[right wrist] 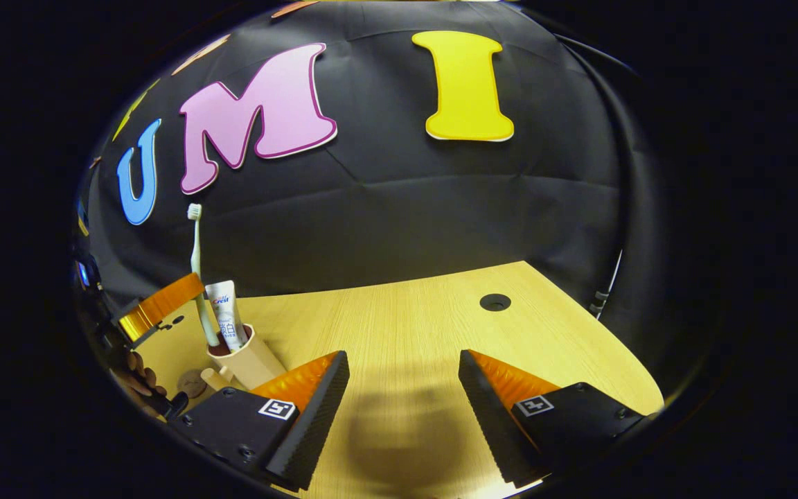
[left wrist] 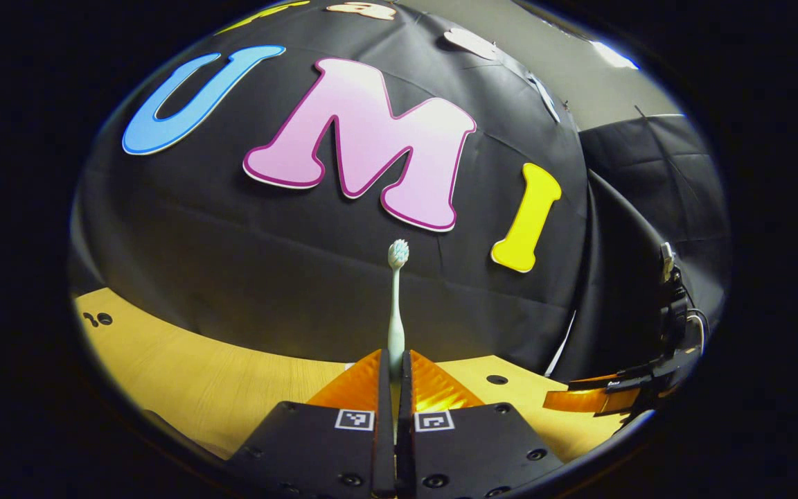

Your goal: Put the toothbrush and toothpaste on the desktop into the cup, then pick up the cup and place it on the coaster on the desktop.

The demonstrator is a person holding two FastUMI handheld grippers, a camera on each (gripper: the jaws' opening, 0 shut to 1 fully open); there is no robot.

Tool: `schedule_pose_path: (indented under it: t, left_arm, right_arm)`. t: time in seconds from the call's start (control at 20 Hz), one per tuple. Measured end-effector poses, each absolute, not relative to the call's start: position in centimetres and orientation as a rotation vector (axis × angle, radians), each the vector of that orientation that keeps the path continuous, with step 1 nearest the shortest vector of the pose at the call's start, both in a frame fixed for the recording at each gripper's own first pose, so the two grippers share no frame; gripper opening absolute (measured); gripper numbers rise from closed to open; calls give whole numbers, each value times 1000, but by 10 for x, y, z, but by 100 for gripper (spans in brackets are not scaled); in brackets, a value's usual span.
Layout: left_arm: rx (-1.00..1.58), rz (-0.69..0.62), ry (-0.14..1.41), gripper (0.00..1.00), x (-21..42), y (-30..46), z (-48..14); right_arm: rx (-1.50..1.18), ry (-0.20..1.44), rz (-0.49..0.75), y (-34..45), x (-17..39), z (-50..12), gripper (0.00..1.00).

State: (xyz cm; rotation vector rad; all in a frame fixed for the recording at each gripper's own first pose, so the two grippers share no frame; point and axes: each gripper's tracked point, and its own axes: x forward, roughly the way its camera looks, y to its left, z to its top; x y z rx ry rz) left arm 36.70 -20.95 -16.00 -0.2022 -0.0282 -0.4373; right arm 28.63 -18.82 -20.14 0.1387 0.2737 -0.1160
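Wooden worktop (right wrist: 399, 326): paste (right wrist: 225, 312) in cup (right wrist: 250, 360), brush (left wrist: 396, 305) clamped in left gripper (left wrist: 395, 378) over it; right gripper (right wrist: 402, 388) apart; coaster step left.

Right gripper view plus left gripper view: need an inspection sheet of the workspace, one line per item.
Surface: light wooden desktop with round dark hole.
Job's things: beige cup upright, holding white toothpaste tube; pale long-handled toothbrush upright, lower end in the cup; round brown disc beside the cup, probably the coaster.
Clutter: nothing seen.
Grippers: left gripper fingers shut on the toothbrush handle; right gripper fingers open, empty, above the desktop.
Cables: white cable running down the wall edge.
Surroundings: black cloth booth wall.
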Motion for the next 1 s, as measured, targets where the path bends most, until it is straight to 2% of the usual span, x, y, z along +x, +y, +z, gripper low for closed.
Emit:
schedule_pose_path:
  t: [0.35, 0.45, 0.5, 0.6, 0.65, 0.7, 1.0]
  left_arm:
    - [-209, -405, -22, 12, 367, -212, -192]
    - [-247, -420, -1, 22, 356, -215, -200]
    - [-250, -411, 8, 32, 351, -213, -202]
    - [-239, -375, 31, 60, 351, -207, -211]
    - [-240, -375, 32, 84, 343, -202, -207]
    - [-245, -372, 28, 77, 337, -198, -205]
    - [-265, -304, 67, 81, 298, -157, -198]
  right_arm:
    - [106, 293, -51, -163, 287, -211, 98]
    - [86, 296, -35, -157, 286, -215, 98]
    - [80, 298, -28, -154, 286, -215, 98]
    - [76, 306, -14, -147, 285, -217, 98]
    - [72, 305, -10, -144, 285, -216, 98]
    - [70, 303, -5, -142, 285, -215, 98]
    - [128, 342, 28, -117, 289, -216, 98]
